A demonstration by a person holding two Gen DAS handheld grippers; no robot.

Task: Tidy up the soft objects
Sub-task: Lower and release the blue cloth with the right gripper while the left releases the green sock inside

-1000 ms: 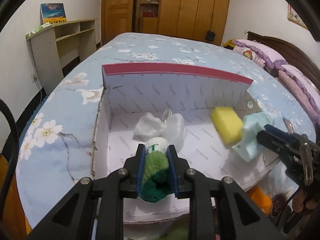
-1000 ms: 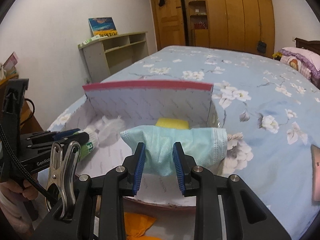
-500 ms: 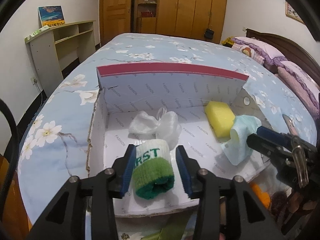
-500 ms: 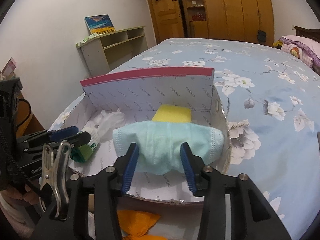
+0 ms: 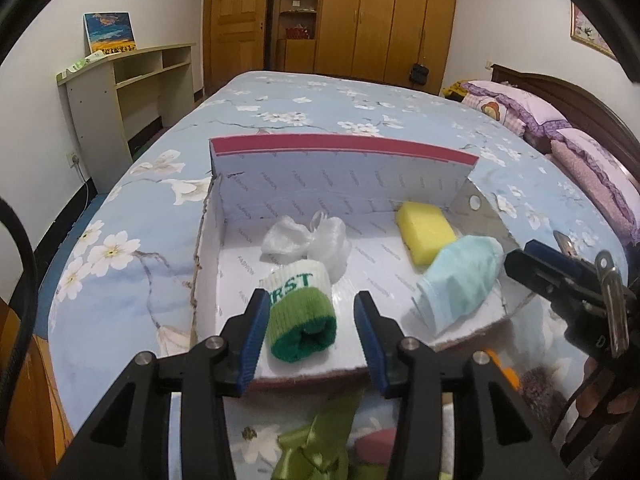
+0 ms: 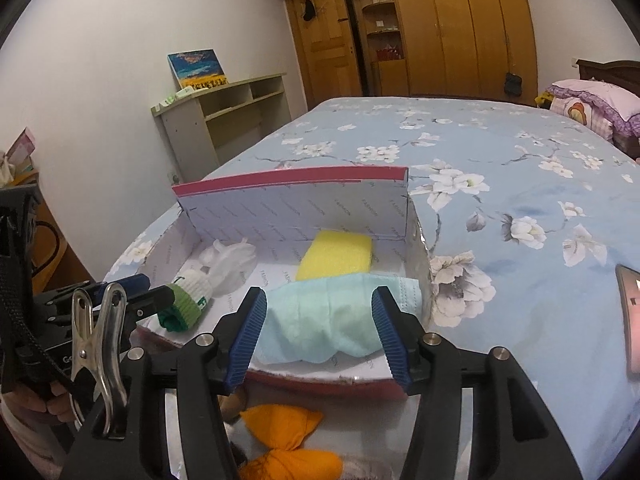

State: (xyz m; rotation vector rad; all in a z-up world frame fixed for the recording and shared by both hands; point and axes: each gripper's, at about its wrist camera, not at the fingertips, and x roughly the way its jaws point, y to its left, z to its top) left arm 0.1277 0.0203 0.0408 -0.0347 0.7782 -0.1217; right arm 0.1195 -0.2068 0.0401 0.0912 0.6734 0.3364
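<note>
A white cardboard box (image 5: 340, 148) with a red rim lies open on the flowered bed. Inside it are a yellow sponge (image 5: 426, 232), a crumpled white plastic bag (image 5: 304, 236), a rolled green-and-white sock (image 5: 300, 312) and a light-blue face mask (image 5: 460, 276). My left gripper (image 5: 311, 300) is open, and the sock rests on the box floor between its fingers, free of the right pad. My right gripper (image 6: 319, 294) has its jaws opening. The mask (image 6: 320, 324) lies slumped between them over the box's front edge (image 6: 320, 376), and the pads do not press on it.
An orange pouch (image 6: 280, 424) and a green ribbon-like cloth (image 5: 316, 440) lie on the bed in front of the box. A phone (image 6: 630, 320) sits on the bed at the right. Pillows (image 5: 520, 108) are at the headboard, and a shelf unit (image 5: 120, 80) stands by the left wall.
Both grippers went from shut to open. The sock dropped onto the box floor and the mask sagged onto the box's front edge. Both grippers drew back a little.
</note>
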